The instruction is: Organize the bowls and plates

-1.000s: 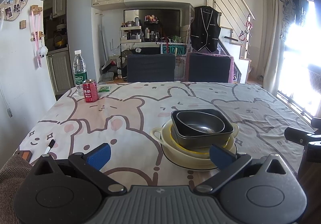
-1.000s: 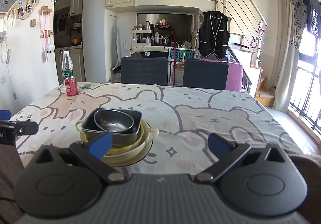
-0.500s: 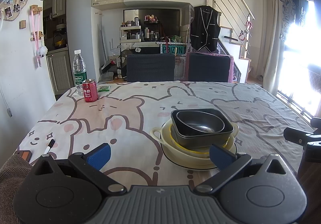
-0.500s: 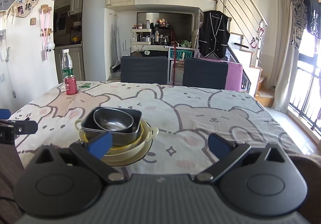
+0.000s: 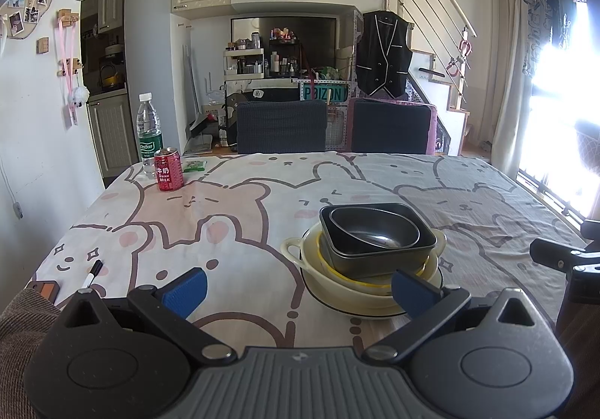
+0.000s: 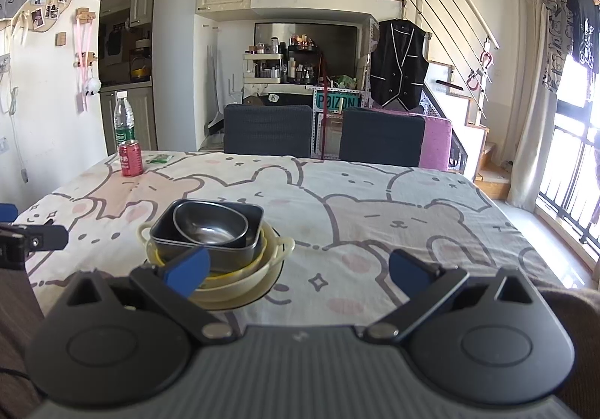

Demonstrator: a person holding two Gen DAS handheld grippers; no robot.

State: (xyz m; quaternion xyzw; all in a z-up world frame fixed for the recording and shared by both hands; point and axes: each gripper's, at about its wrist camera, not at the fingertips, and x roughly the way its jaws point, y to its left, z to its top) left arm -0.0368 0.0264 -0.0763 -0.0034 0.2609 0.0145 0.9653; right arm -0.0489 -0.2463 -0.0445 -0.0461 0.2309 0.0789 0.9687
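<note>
A stack of dishes stands on the table: a steel bowl (image 5: 375, 231) inside a dark rectangular pan (image 5: 378, 254), on a yellow bowl and a cream handled bowl (image 5: 330, 280), all on a plate. The stack also shows in the right wrist view, with the steel bowl (image 6: 210, 224) on top. My left gripper (image 5: 298, 287) is open and empty, just in front of the stack and a little left. My right gripper (image 6: 298, 269) is open and empty, with the stack by its left finger. Each gripper shows at the other view's edge.
A red milk can (image 5: 168, 169), a water bottle (image 5: 149, 134) and a green packet (image 5: 194, 165) stand at the far left corner. A marker (image 5: 92, 273) and a small brown object (image 5: 47, 287) lie near the left front. Two chairs (image 5: 281, 126) stand behind the table.
The right wrist view has shifted slightly, so the stack sits a little lower and nearer its left finger. The left gripper has barely moved.
</note>
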